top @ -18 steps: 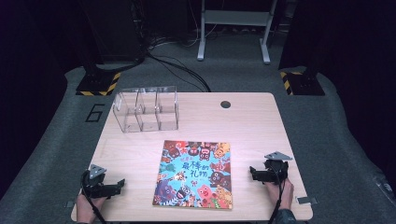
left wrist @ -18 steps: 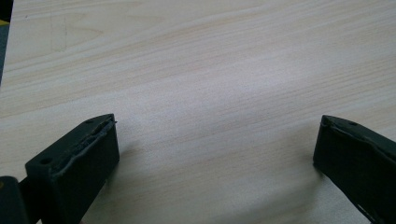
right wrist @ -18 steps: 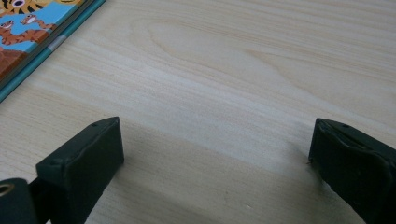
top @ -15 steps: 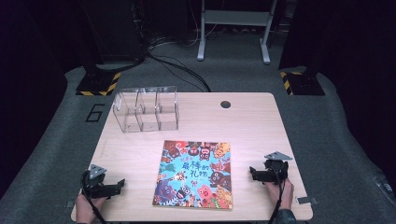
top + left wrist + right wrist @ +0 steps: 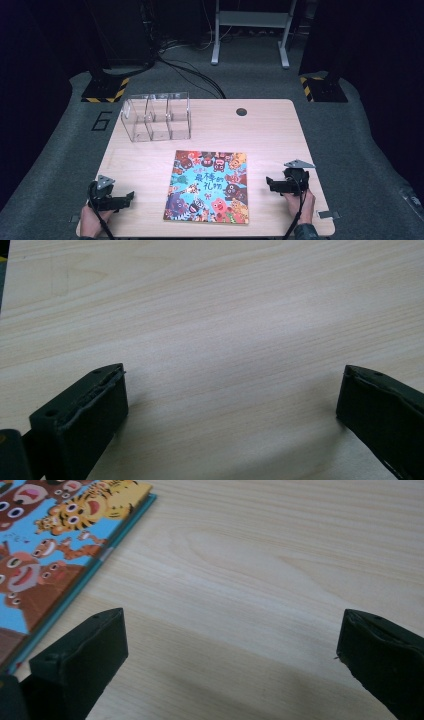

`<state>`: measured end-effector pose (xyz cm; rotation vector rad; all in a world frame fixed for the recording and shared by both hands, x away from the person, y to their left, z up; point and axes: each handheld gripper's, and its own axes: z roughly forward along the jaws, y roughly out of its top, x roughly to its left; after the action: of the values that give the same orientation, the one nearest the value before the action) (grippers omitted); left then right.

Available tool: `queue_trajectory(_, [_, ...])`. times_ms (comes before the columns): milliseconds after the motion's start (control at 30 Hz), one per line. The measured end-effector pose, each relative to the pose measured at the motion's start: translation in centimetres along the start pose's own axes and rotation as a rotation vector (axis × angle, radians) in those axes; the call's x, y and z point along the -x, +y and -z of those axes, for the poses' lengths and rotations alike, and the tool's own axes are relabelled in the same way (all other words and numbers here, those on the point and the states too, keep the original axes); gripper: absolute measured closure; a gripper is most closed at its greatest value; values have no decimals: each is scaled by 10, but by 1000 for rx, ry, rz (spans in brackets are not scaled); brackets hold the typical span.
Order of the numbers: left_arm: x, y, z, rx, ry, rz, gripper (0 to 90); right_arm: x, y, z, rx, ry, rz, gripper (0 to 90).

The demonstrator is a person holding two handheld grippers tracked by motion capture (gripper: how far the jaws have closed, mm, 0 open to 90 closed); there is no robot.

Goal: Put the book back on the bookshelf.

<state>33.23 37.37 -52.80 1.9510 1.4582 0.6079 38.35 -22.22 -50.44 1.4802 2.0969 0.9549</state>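
A colourful picture book (image 5: 209,186) lay closed and flat on the pale wooden surface (image 5: 270,130), with a clear three-compartment organiser (image 5: 156,116) beyond its far left corner. I held the left hand-held gripper (image 5: 129,196) well to the book's left and the right hand-held gripper (image 5: 270,181) just to its right, both with jaws spread and empty. I judged nothing begun: the book was untouched. Its title was too small for me to read.

The table (image 5: 270,135) is pale, matt wood grain. The picture book (image 5: 209,186) has a glossy printed cover. The organiser (image 5: 156,116) is clear plastic.
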Motion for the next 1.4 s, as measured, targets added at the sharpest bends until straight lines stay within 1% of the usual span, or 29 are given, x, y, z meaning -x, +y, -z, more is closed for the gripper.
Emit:
queue_trajectory(67, [2,5,3,0,-18,1,1,-10,5,5,7,17,20,0])
queue_trajectory(100, [3,6,3,14,-32,12,1,-11,7,5,8,27,25,0])
queue_trajectory(167, [4,9,4,17,-34,14,1,-15,8,5,9,32,18,11])
queue_trajectory(233, [6,13,4,6,-59,8,0,-25,15,5,6,67,34,11])
queue_trajectory(267, [8,15,3,9,-63,8,0,-28,16,5,3,74,36,9])
queue_trajectory(300, [13,20,3,5,-96,-2,0,-33,18,5,7,87,34,6])
queue_trajectory(333, [13,20,3,5,-96,-2,0,-35,21,4,8,94,44,0])
queue_trajectory(367, [16,22,2,10,-98,-1,0,-39,23,3,3,103,38,0])
queue_trajectory(400, [18,25,1,8,-106,-7,0,-39,23,3,3,103,38,0])
queue_trajectory(433, [20,27,-1,9,-121,0,0,-43,25,3,2,114,28,0])
queue_trajectory(467, [22,29,-2,3,-131,-7,0,-46,27,2,-6,120,31,0])
queue_trajectory(500, [26,31,-5,8,-135,3,0,-48,28,0,-4,128,44,0])
queue_trajectory(533, [29,32,-7,7,-148,-1,0,-55,31,-3,-28,140,38,0])
queue_trajectory(567, [32,34,-9,-3,-160,-5,0,-55,31,-3,-28,140,38,0])
queue_trajectory(600, [36,36,-11,3,-159,-17,0,-61,33,-6,-39,151,47,5])
queue_trajectory(633, [39,38,-12,1,-171,-23,0,-61,33,-6,-39,151,47,5])
queue_trajectory(733, [49,42,-17,-3,-191,-44,0,-71,35,-14,-56,169,70,17])
queue_trajectory(767, [53,43,-19,3,-197,-43,0,-74,37,-17,-65,177,74,26])
queue_trajectory(867, [63,48,-24,-5,-210,-53,0,-86,40,-25,-86,180,73,70])
queue_trajectory(967, [73,53,-30,-23,-224,-81,2,-95,42,-35,-116,179,75,148])
queue_trajectory(1033, [79,55,-35,-28,-238,-111,6,-96,41,-40,-130,170,77,146])
queue_trajectory(1067, [83,56,-36,-31,-245,-111,16,-95,40,-42,-151,176,52,168])
queue_trajectory(1133, [88,58,-39,-38,-261,-127,20,-94,40,-44,-152,166,47,181])
queue_trajectory(1167, [93,58,-41,-26,-269,-118,24,-93,39,-44,-157,175,49,199])
queue_trajectory(1200, [95,58,-43,-31,-280,-125,36,-93,39,-46,-163,169,50,240])
queue_trajectory(1300, [104,58,-47,-31,-296,-129,46,-93,39,-48,-181,170,51,266])
queue_trajectory(1333, [105,58,-48,-43,-298,-144,49,-93,39,-49,-196,166,56,280])
queue_trajectory(1367, [107,58,-49,-47,-305,-152,57,-92,38,-50,-196,174,49,293])
queue_trajectory(1400, [109,57,-50,-34,-303,-147,76,-90,38,-49,-191,182,29,327])
